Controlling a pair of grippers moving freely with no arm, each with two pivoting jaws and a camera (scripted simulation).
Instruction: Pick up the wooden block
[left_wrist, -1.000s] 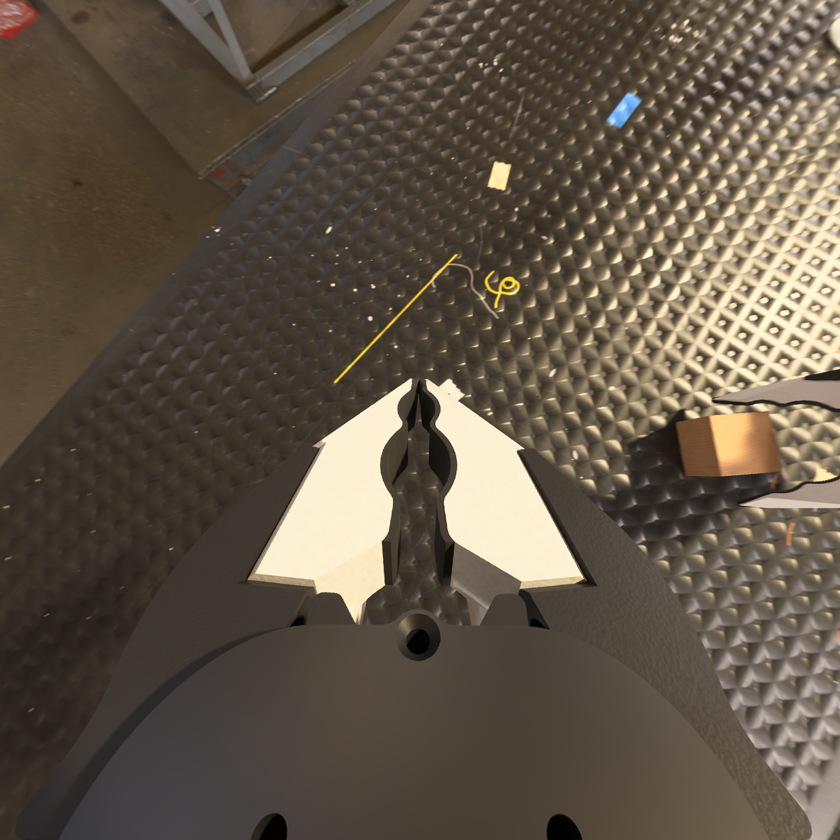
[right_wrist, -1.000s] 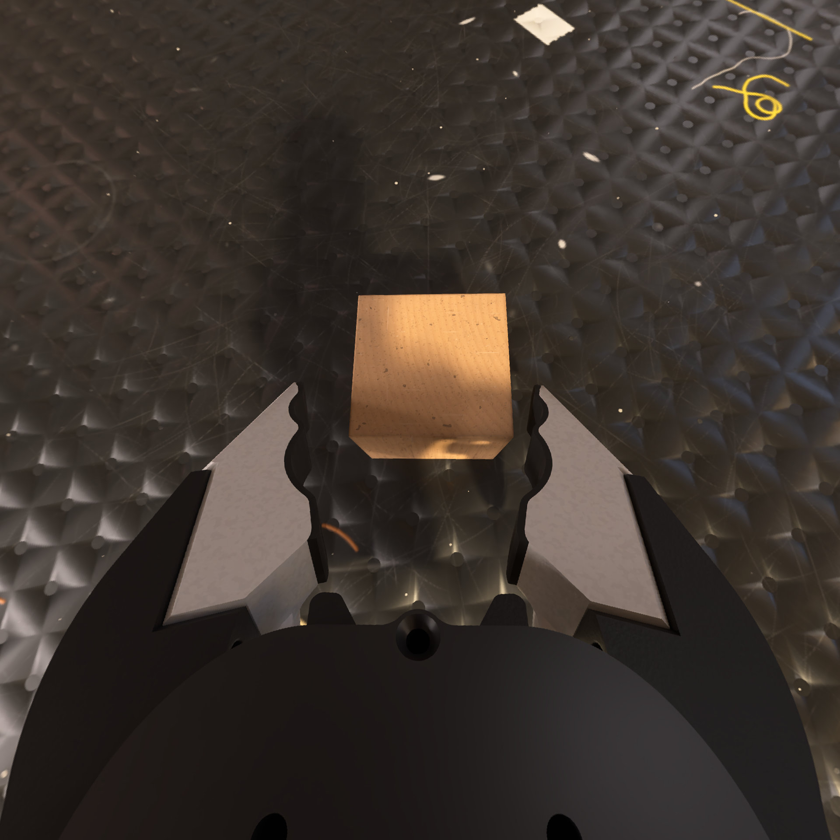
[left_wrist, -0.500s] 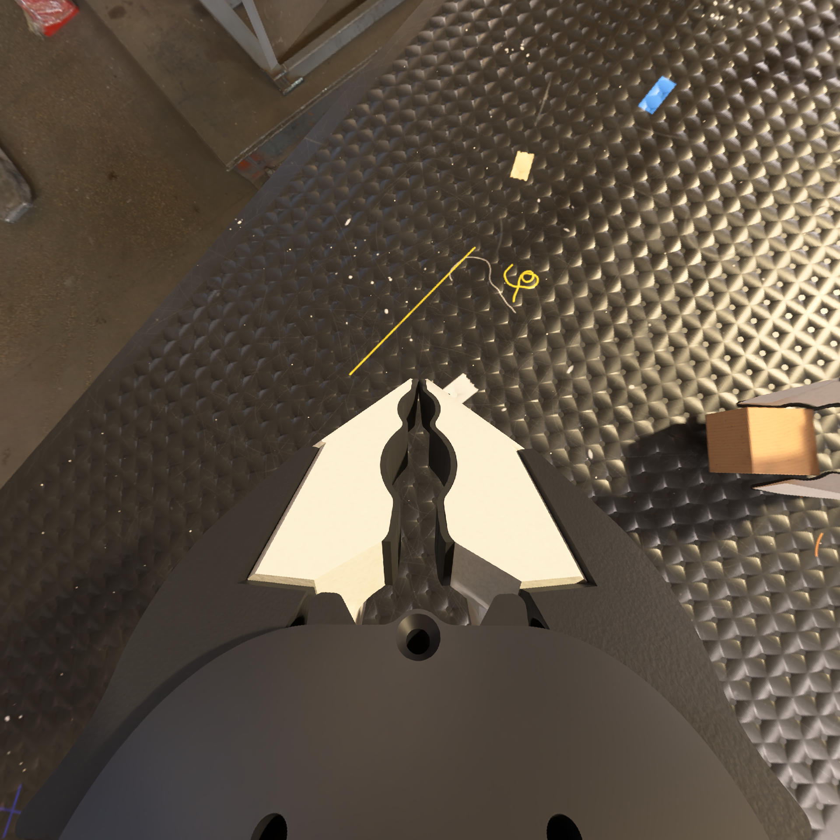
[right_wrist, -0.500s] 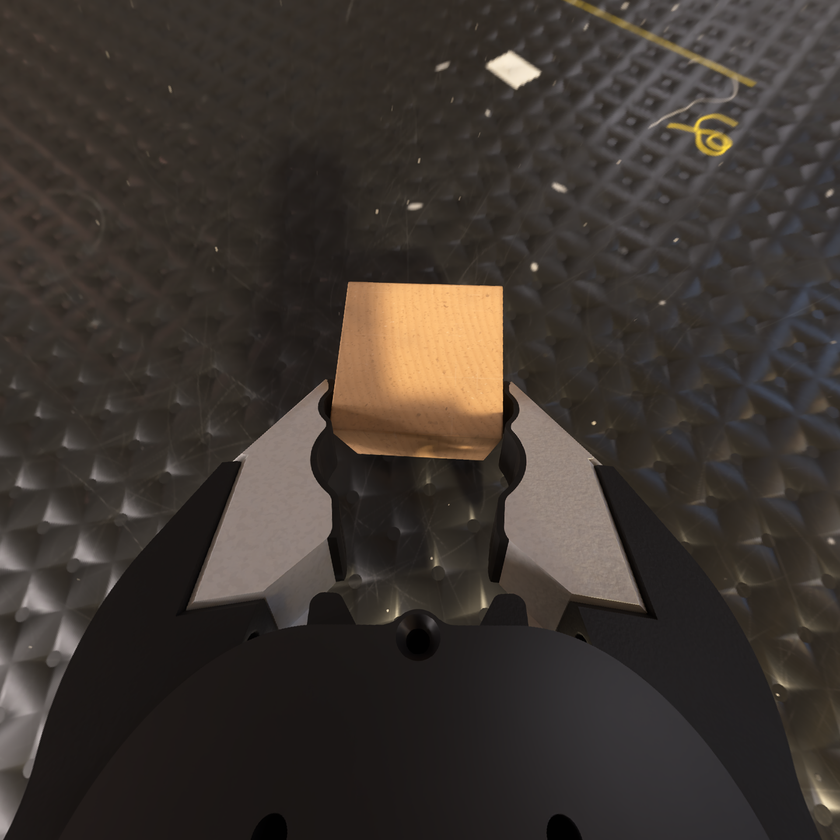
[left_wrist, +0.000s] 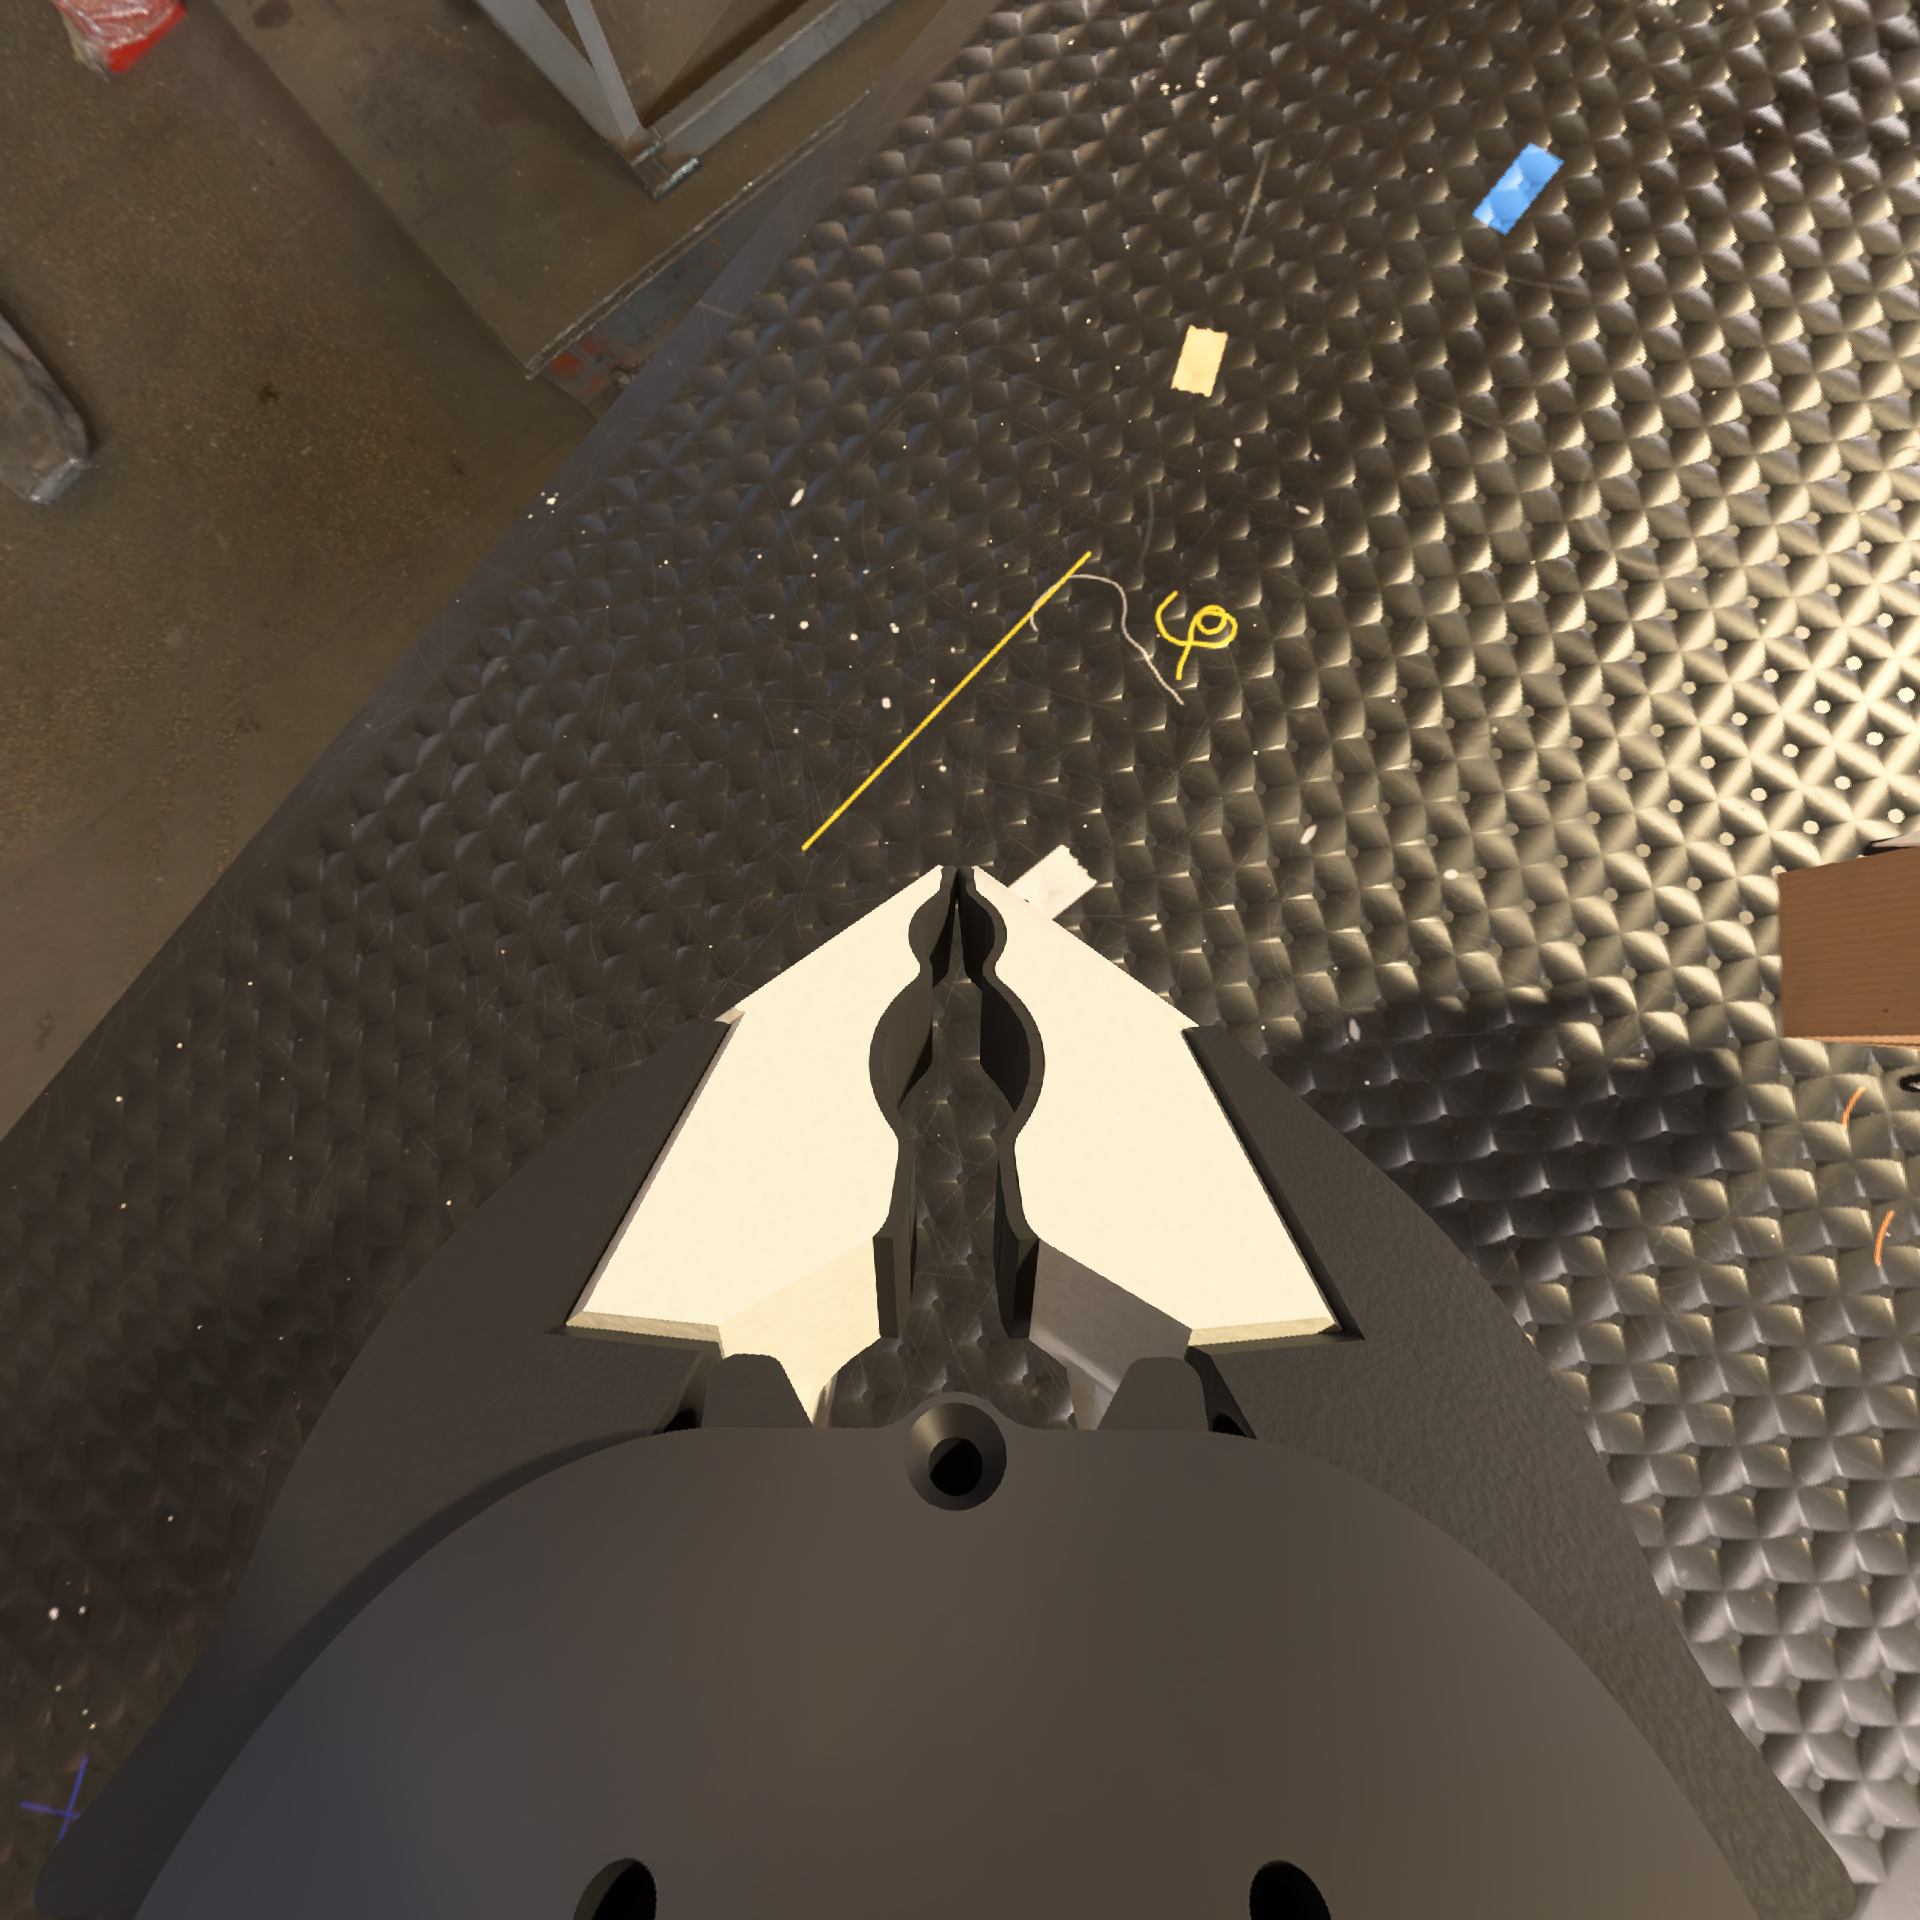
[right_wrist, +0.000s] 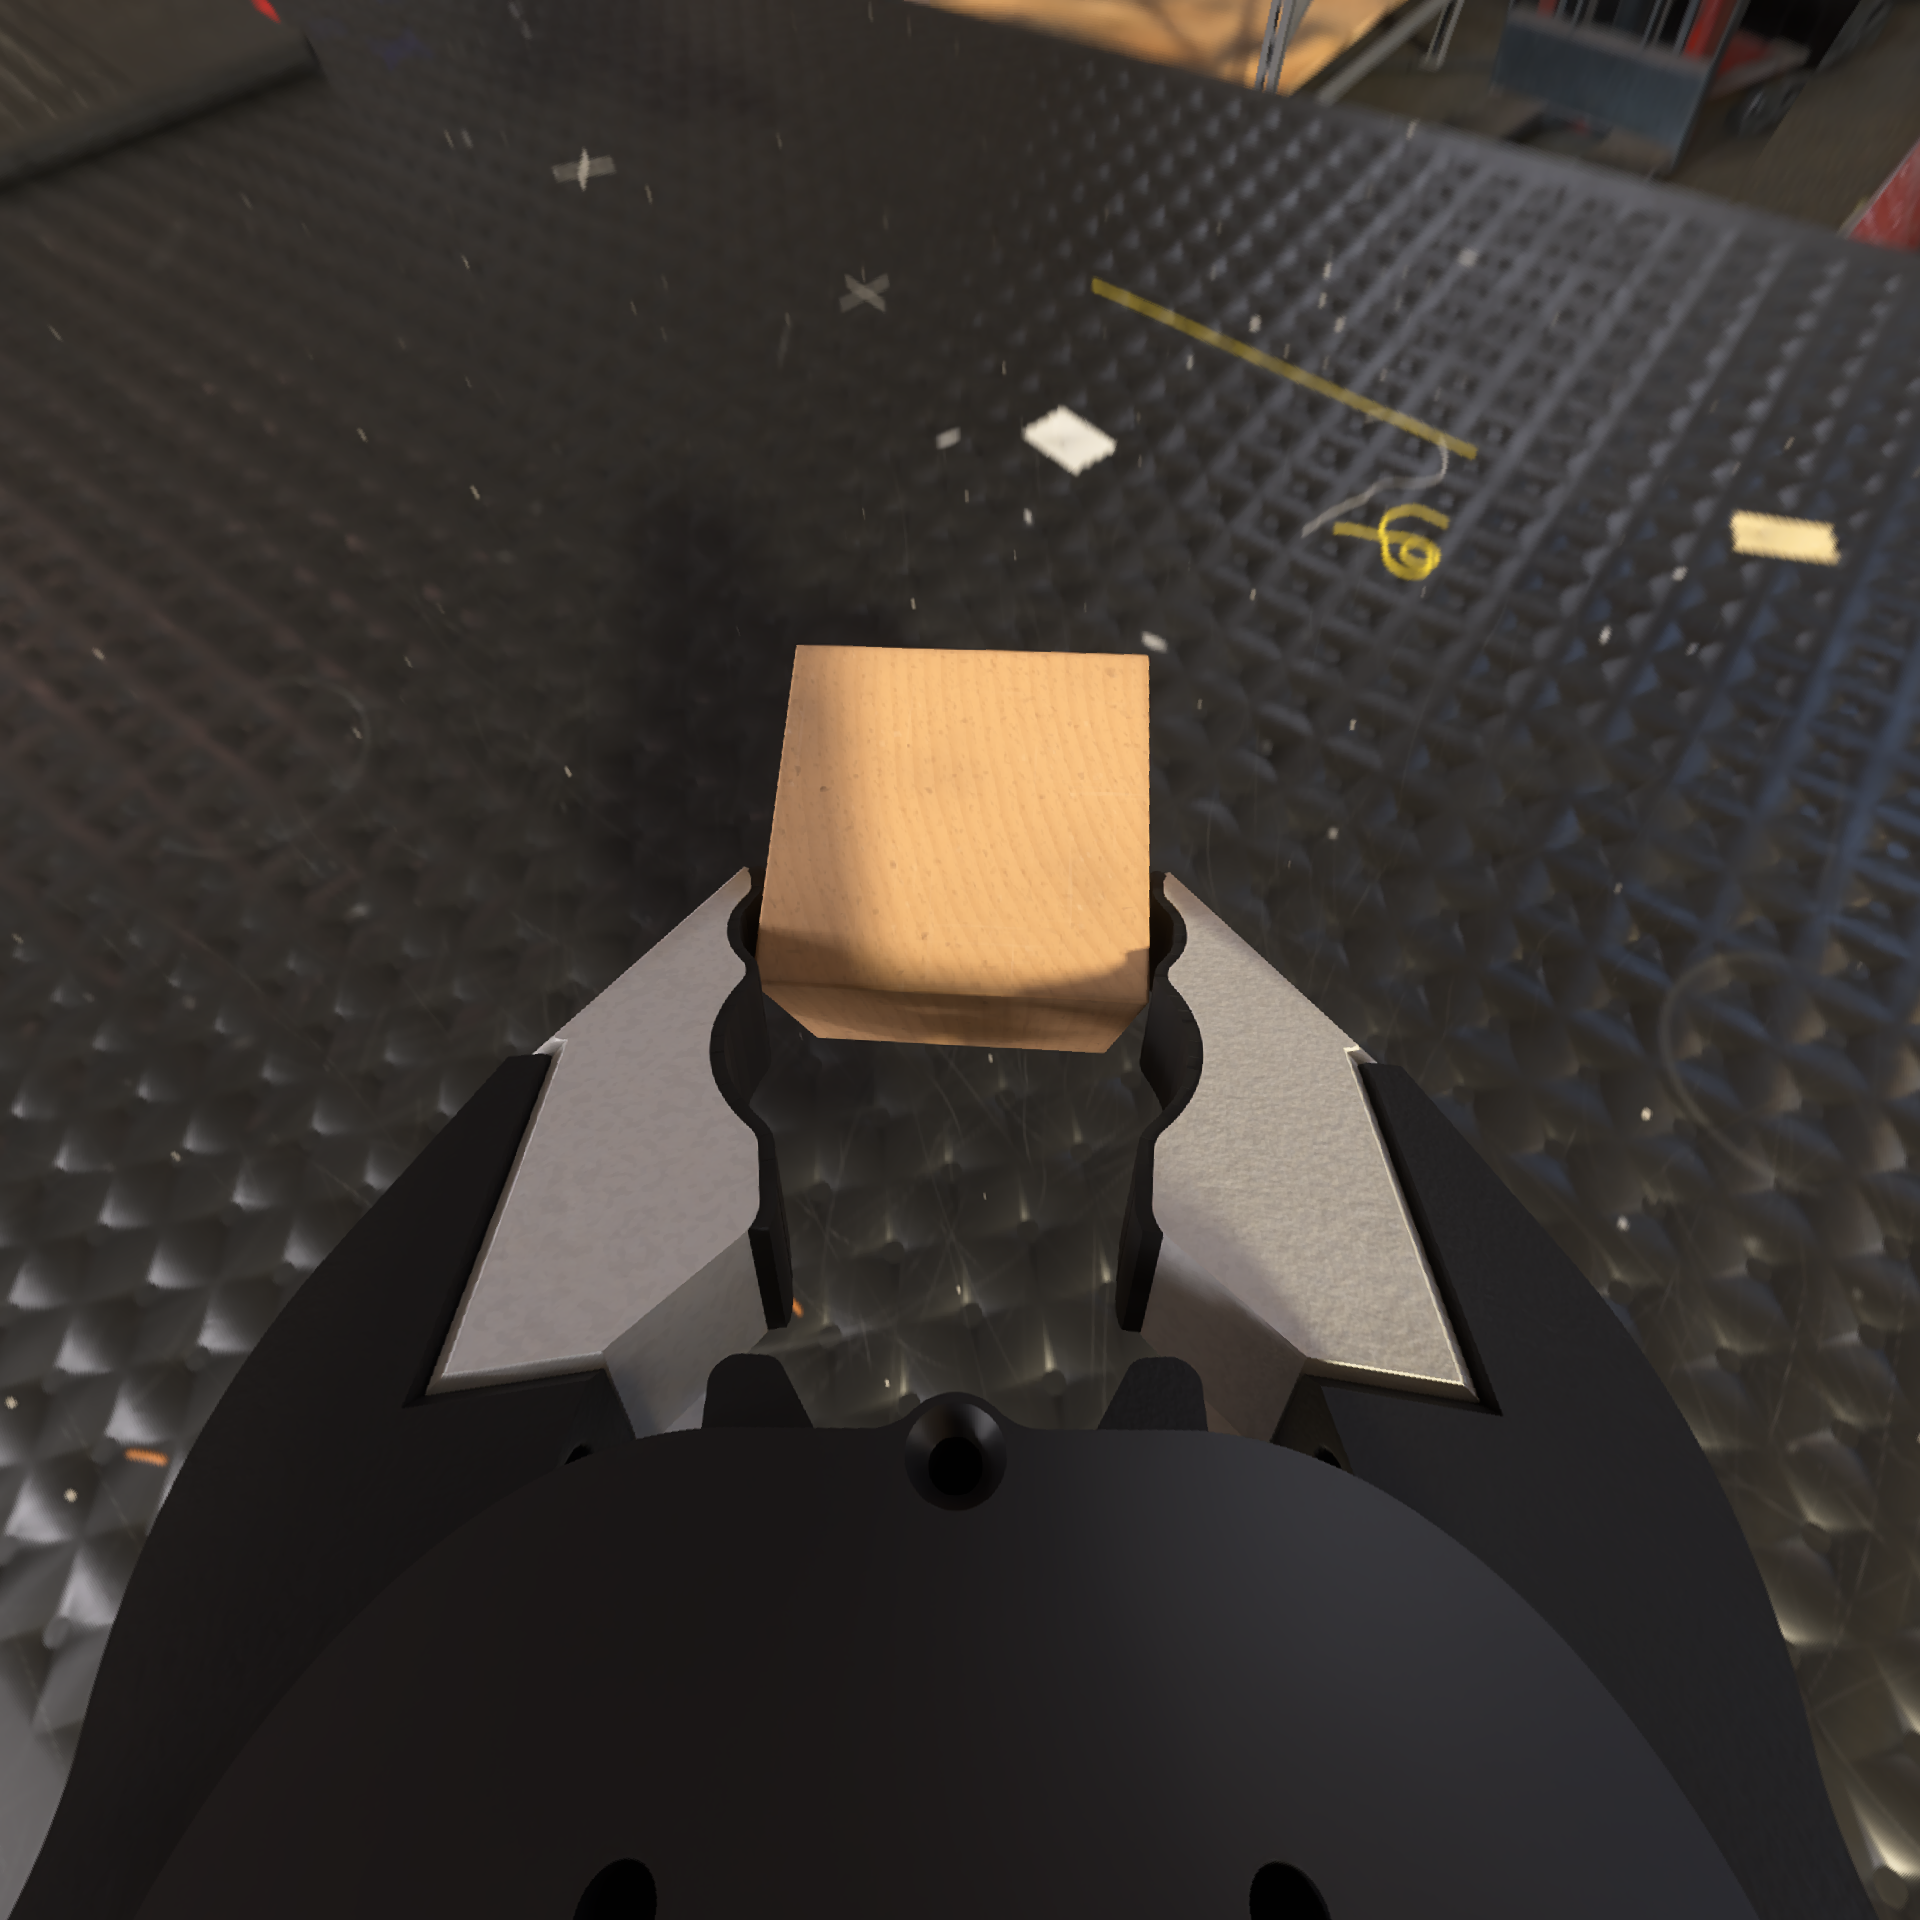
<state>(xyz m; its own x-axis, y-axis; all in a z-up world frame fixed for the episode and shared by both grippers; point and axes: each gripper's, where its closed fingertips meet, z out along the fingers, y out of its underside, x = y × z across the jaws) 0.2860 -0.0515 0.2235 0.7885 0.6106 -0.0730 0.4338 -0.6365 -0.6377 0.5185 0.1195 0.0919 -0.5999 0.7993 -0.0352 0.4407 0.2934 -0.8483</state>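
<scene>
Right gripper (right_wrist: 951, 914) was clamped on the pale square-cut wooden block (right_wrist: 961, 821), fingertips gripping its near flat sides above the dark studded metal desk (right_wrist: 416, 623). Block looked rigid, light, smooth-faced; deeper purchase would be safer. Left gripper (left_wrist: 951, 883) was closed, empty.

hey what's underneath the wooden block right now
The wooden block is clamped between the right gripper fingertips. Below its near edge only the dark studded mat shows. The mat directly behind and beneath the block is covered by the block itself.
</scene>
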